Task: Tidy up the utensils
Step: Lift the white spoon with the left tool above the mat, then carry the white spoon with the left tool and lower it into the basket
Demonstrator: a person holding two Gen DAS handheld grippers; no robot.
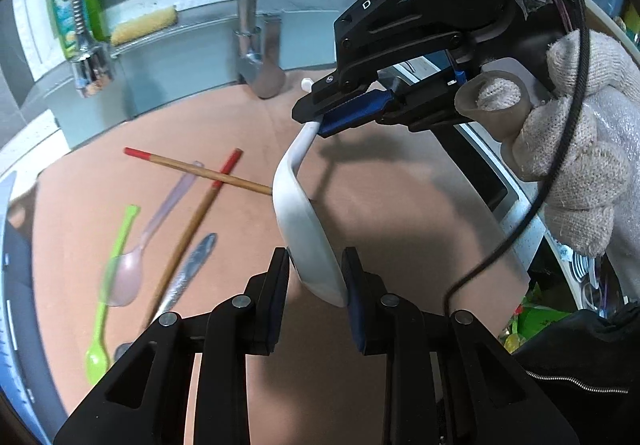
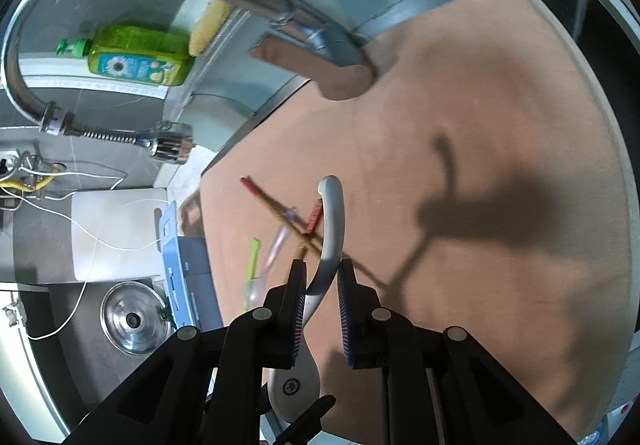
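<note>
A white ceramic spoon (image 1: 304,229) hangs in the air between both grippers. My left gripper (image 1: 316,277) has its pads on either side of the spoon's bowl. My right gripper (image 1: 320,123) is shut on the spoon's handle; in the right wrist view the right gripper (image 2: 322,281) has the handle (image 2: 334,221) between its pads. On the brown board (image 1: 380,205) lie two red-tipped chopsticks (image 1: 200,173), a pink spoon (image 1: 136,265), a green spoon (image 1: 108,297) and a metal utensil (image 1: 188,277).
A faucet (image 1: 250,5) stands at the board's far edge with a spray head (image 1: 90,57) at the left. A green soap bottle (image 1: 74,1) and yellow sponge (image 1: 144,25) sit on the ledge. A blue rack (image 2: 176,269) and sink drain (image 2: 132,319) are at the left.
</note>
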